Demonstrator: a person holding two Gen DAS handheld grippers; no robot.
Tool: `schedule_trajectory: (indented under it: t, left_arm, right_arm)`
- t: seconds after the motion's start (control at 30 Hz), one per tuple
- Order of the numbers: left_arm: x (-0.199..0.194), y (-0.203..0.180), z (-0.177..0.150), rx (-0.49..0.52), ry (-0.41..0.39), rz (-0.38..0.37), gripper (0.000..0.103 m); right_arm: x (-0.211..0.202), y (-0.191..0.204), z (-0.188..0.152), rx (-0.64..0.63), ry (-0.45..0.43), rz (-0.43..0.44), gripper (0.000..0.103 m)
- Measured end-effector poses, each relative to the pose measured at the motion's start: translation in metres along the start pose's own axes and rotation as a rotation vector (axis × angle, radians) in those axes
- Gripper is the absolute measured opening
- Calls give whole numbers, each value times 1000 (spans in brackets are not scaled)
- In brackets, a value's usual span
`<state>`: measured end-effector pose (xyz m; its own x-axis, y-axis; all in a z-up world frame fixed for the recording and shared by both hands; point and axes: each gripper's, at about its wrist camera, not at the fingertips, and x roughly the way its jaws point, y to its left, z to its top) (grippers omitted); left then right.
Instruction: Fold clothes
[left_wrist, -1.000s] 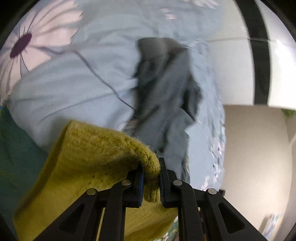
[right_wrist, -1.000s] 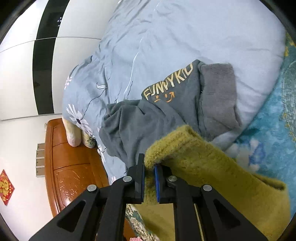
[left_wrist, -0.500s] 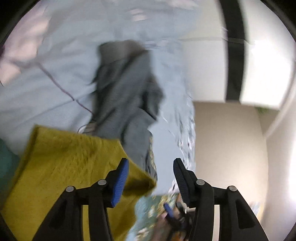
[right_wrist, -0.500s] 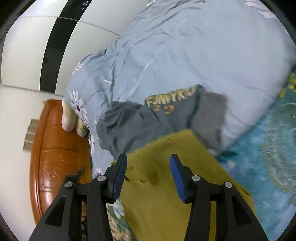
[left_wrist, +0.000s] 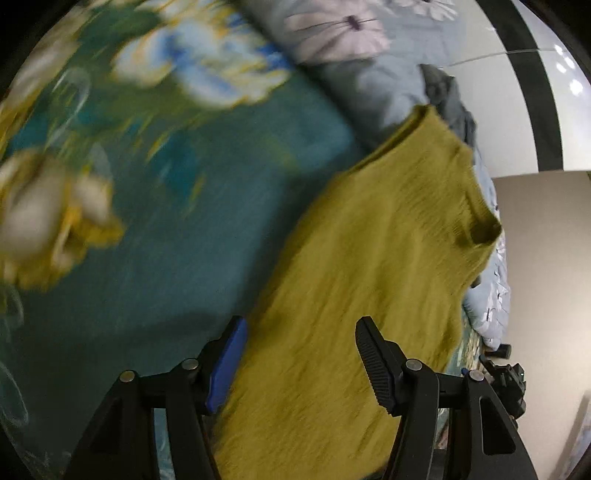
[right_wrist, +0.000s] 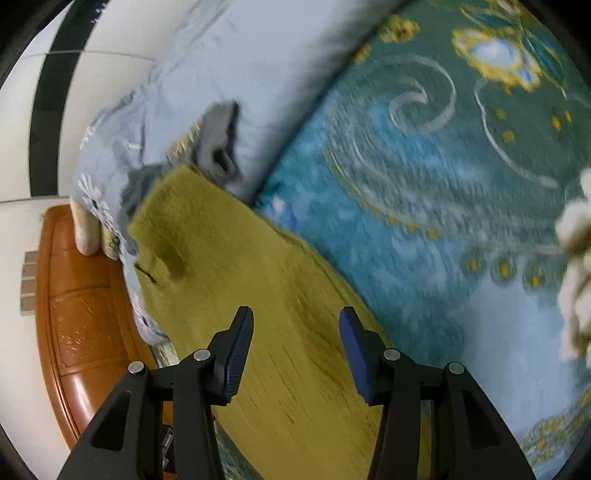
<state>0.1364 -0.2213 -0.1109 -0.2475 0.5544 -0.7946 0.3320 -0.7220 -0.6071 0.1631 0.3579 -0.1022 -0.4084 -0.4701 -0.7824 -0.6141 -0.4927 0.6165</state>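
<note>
An olive-yellow knitted sweater (left_wrist: 376, 280) lies spread flat on the teal floral bedspread (left_wrist: 177, 221); it also shows in the right wrist view (right_wrist: 236, 280). My left gripper (left_wrist: 299, 362) is open and empty just above the sweater's near part. My right gripper (right_wrist: 295, 350) is open and empty above the sweater's near edge. A grey garment (right_wrist: 216, 147) with yellow lettering lies crumpled on the light blue duvet (right_wrist: 236, 66) beyond the sweater, and shows small in the left wrist view (left_wrist: 448, 99).
A wooden headboard (right_wrist: 77, 325) and a pillow (right_wrist: 86, 232) are at the left of the right wrist view. White wall panels with a black stripe (left_wrist: 532, 96) stand behind the bed. The light blue duvet (left_wrist: 369, 62) is bunched along the bedspread's far side.
Both grippers opened and let go of the sweater's edge. They pulled back and tilted down, so the sweater now lies flat on the bedspread below them.
</note>
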Motion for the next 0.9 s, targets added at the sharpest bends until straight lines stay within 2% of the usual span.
schedule_trajectory:
  t: [0.1, 0.2, 0.27, 0.33, 0.37, 0.4, 0.43, 0.47, 0.5, 0.57, 0.67, 0.8, 0.9]
  left_arm:
    - [2, 3, -5, 16, -10, 22, 64]
    - [4, 3, -8, 44, -16, 60, 63]
    - [9, 0, -8, 52, -7, 68, 62]
    - [10, 0, -9, 45, -12, 83, 45]
    - [10, 0, -10, 42, -15, 95, 41]
    - [10, 0, -11, 40, -18, 107, 32]
    - [9, 1, -11, 38, -23, 119, 22]
    - [7, 2, -12, 35, -35, 130, 18]
    - [5, 5, -11, 24, -49, 132, 16]
    - [2, 13, -11, -9, -63, 127, 16]
    - [-1, 23, -9, -45, -66, 109, 15]
    - [-8, 17, -5, -2, -42, 88, 17]
    - [-19, 9, 0, 41, -43, 76, 18]
  right_arm:
    - [15, -6, -13, -16, 40, -91, 50]
    - [27, -15, -23, -12, 40, -204, 50]
    - [31, -23, -29, 0, 38, -231, 50]
    - [35, -31, -35, 19, 46, -237, 50]
    - [37, -34, -37, 30, 61, -226, 45]
    - [39, -36, -40, 36, 73, -221, 39]
    - [40, -36, -40, 30, 78, -237, 22]
    - [38, -36, -40, 16, 75, -259, 14]
    - [36, -36, -39, 12, 66, -268, 12]
    - [32, -40, -36, 17, 41, -302, 12]
    - [35, -44, -34, 37, 47, -300, 12]
    - [34, -41, -32, 29, 55, -289, 15]
    - [27, -44, -31, 75, 40, -257, 19]
